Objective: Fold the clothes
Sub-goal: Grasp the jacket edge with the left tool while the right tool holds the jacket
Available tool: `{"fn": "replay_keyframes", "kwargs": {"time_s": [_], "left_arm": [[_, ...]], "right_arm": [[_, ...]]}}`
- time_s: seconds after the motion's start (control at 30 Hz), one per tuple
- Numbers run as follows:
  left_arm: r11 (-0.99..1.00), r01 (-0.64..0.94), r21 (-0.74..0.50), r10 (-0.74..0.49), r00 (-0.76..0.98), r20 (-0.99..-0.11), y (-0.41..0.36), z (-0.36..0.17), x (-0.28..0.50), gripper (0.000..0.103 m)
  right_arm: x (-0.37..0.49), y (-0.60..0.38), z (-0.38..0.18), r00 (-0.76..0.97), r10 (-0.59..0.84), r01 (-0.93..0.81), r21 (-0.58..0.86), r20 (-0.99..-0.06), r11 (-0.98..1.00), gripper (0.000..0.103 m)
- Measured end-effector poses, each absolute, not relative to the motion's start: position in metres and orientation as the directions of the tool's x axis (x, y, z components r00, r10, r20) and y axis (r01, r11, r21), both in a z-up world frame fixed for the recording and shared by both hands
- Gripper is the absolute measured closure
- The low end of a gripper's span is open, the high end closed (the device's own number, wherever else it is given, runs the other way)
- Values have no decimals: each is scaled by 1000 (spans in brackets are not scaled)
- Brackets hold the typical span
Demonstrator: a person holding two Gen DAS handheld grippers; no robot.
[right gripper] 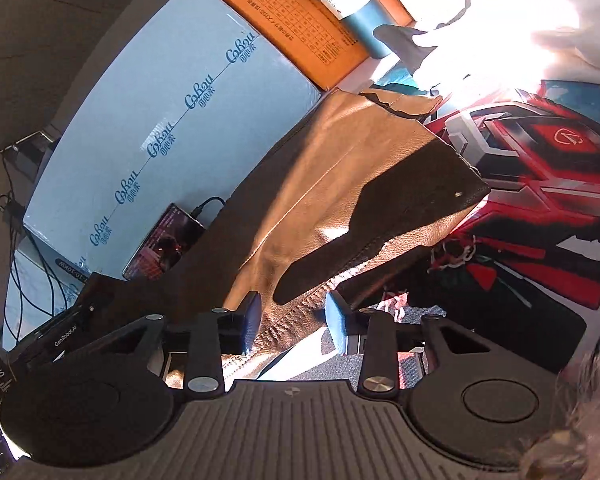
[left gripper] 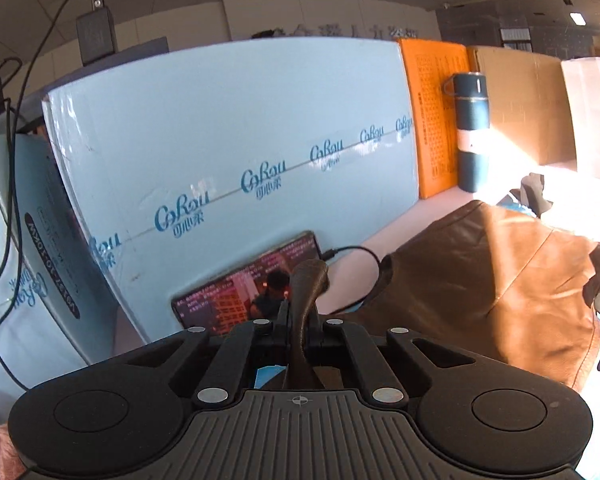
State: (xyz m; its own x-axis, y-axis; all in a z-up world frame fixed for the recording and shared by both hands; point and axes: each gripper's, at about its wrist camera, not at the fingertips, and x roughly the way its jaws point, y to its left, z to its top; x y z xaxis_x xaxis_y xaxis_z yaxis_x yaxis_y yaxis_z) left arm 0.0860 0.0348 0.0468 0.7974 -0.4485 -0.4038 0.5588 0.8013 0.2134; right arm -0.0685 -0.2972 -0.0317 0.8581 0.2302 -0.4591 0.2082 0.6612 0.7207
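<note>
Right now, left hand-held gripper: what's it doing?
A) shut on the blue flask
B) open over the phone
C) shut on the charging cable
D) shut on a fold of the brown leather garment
D: the left hand-held gripper has its jaws closed together with a ridge of the brown leather garment pinched up between them.

Your brown leather garment: glossy, stitched seams, dark underside turned up at one corner. It lies draped and rumpled, its hem lifted over a red, black and white printed cloth.
</note>
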Motion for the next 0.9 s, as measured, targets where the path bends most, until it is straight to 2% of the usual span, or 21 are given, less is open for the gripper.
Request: {"fn": "replay_keyframes", "kwargs": {"time_s": [0.03, 0.17, 0.27, 0.4, 0.53, 0.6, 0.73, 0.8, 0.83, 0.9], "left_arm": [[791, 572, 216, -476, 798, -371, 37, 53, 75, 100], [712, 650, 265, -605, 759, -238, 35, 76, 17, 100], [593, 717, 367, -704, 683, -195, 19, 72, -35, 100], [382, 797, 467, -765, 556, -325, 3, 31, -88, 100], [281, 849, 447, -721, 494, -486, 4, -14, -103, 100], [288, 866, 409, -712, 479, -513, 10, -21, -100, 100], [331, 868, 370, -715, 487, -502, 20, -19, -95, 100], [349, 866, 358, -716, 493, -495, 23, -17, -94, 100], [359, 865, 351, -717, 496, -490, 25, -18, -95, 100], [385, 858, 339, -719, 509, -473, 30, -17, -95, 100]], "right_arm": [[-72, -300, -29, 860, 266, 176, 741, -436, 648, 44], [-92, -309, -10, 880, 337, 70, 794, -334, 604, 36], [-91, -314, 2, 907, 354, -15, 824, -227, 567, 26], [-68, -317, 9, 924, 309, 2, 814, -223, 581, 25], [-31, -310, 15, 916, 324, 3, 812, -236, 583, 20], [-11, -305, 22, 918, 289, 37, 785, -271, 619, 20], [15, -305, 16, 906, 176, 184, 733, -385, 655, 21], [23, -309, 4, 885, 135, 275, 734, -445, 621, 36], [24, -311, -1, 878, 126, 296, 732, -461, 614, 63], [22, -312, -7, 873, 124, 306, 727, -472, 615, 88]]}}
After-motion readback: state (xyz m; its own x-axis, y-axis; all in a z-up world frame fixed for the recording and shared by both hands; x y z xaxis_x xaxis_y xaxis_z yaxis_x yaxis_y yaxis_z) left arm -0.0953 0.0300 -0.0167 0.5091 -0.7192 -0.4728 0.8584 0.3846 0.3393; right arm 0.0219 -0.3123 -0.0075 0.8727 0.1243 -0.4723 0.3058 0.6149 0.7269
